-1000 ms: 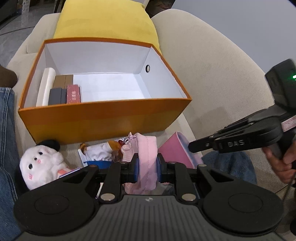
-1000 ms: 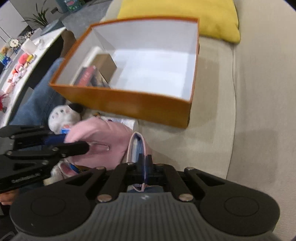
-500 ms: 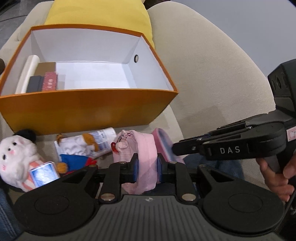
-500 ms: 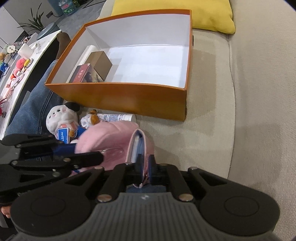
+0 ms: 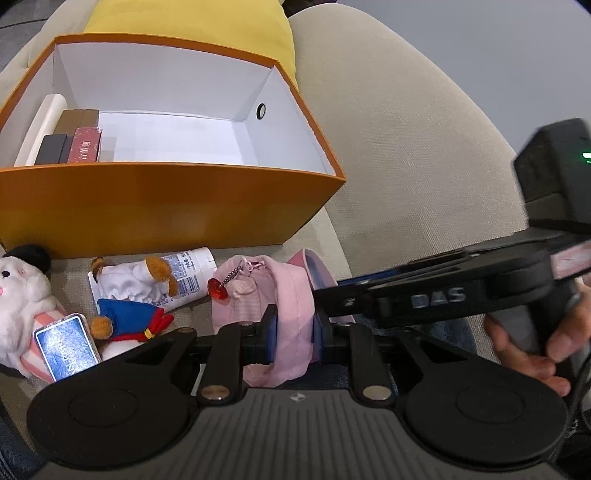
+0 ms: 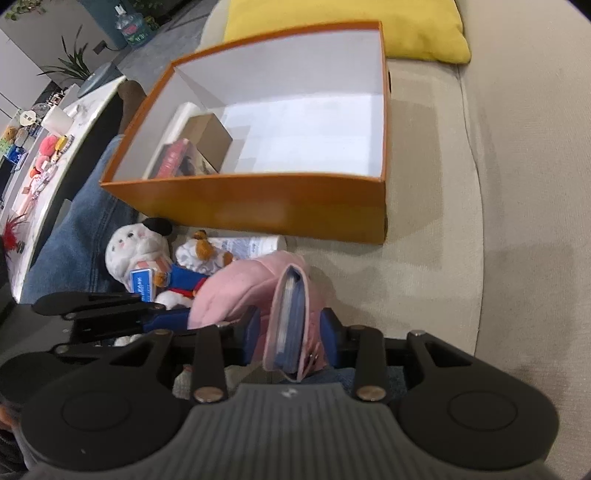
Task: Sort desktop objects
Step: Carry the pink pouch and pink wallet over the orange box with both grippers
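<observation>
A soft pink pouch (image 5: 291,291) with a red charm lies on the sofa in front of the orange box (image 5: 166,206). My left gripper (image 5: 293,332) is shut on it, blue pads pressing the fabric from both sides. In the right wrist view, a pink case (image 6: 291,302) with a blue inside stands on edge against the pouch (image 6: 236,288). My right gripper (image 6: 290,336) straddles this case. Its jaws are opening and the pads stand a little off its sides. The left gripper (image 6: 177,317) reaches in from the left. The orange box (image 6: 258,210) holds several small boxes at its left end.
Beside the pouch lie a white plush toy (image 5: 22,291), a small bear doll in blue and red (image 5: 129,317), a white tube (image 5: 188,273) and a blue card pack (image 5: 66,345). A yellow cushion (image 6: 332,26) sits behind the box. A person's jeans-clad leg (image 6: 74,229) is at the left.
The right gripper's jaws went from pinched shut on a thin bit of the pink case to apart, with the case now between them. The left gripper kept its hold on the pouch.
</observation>
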`<state>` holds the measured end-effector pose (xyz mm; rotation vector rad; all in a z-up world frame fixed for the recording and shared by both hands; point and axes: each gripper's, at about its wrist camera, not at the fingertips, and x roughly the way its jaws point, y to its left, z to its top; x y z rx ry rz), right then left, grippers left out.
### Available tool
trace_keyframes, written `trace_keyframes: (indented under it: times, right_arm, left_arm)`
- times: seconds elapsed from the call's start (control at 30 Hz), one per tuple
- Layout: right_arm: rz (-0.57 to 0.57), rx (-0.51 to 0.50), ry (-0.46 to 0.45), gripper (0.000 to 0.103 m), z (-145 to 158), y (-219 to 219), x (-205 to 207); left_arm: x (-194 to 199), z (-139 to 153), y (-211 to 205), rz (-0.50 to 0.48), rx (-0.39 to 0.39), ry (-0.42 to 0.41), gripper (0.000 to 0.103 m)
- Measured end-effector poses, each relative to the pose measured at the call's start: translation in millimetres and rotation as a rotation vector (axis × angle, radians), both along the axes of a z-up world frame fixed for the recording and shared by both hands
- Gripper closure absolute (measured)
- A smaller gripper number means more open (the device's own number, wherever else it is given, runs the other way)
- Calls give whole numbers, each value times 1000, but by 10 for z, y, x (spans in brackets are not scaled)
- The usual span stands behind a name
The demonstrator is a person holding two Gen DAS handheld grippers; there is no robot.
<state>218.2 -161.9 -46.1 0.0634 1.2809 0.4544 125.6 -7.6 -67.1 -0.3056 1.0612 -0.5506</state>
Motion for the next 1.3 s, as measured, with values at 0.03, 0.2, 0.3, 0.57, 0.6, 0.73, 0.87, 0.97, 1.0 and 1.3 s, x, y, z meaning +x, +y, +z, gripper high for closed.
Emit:
trace_keyframes:
  times: [0.03,0.2,0.3,0.57,0.6,0.73,0.87,0.97,1.0,1.3]
  right_arm:
    - [-6,2,15,65,-49,4,18]
    - [-20,-33,28,67,-201,50,45]
    - [-7,-35,25,77,-186,56,21]
    - [-16,-61,-10,82,-148,45,-42]
    - [-19,-59,-17,83,-133,46,-54]
    - [-31,-39,-59,85,26,17,-129]
    - [-39,-19,-119,85,284,-51,-245]
    - [-35,-2,-159,85,482,-84,-337]
    - [-34,6,-170,85,542,-92,-362]
    - [2,91,-273,85,1172,-68,-387]
  left_arm:
    - [0,2,-4,-2,1,-1,82]
    - [11,7,49,14,-4,6,82]
    - [10,17,46,14,9,8,82]
    - [-1,74,42,23,61,5,82]
    - [-8,84,55,25,57,2,83]
    - [-63,202,144,43,44,-25,84]
    - [-125,434,219,54,26,-80,84]
    - [-149,618,283,55,0,-105,84]
    - [-150,677,303,53,-12,-110,84]
    - [-50,1311,558,52,-47,-191,84]
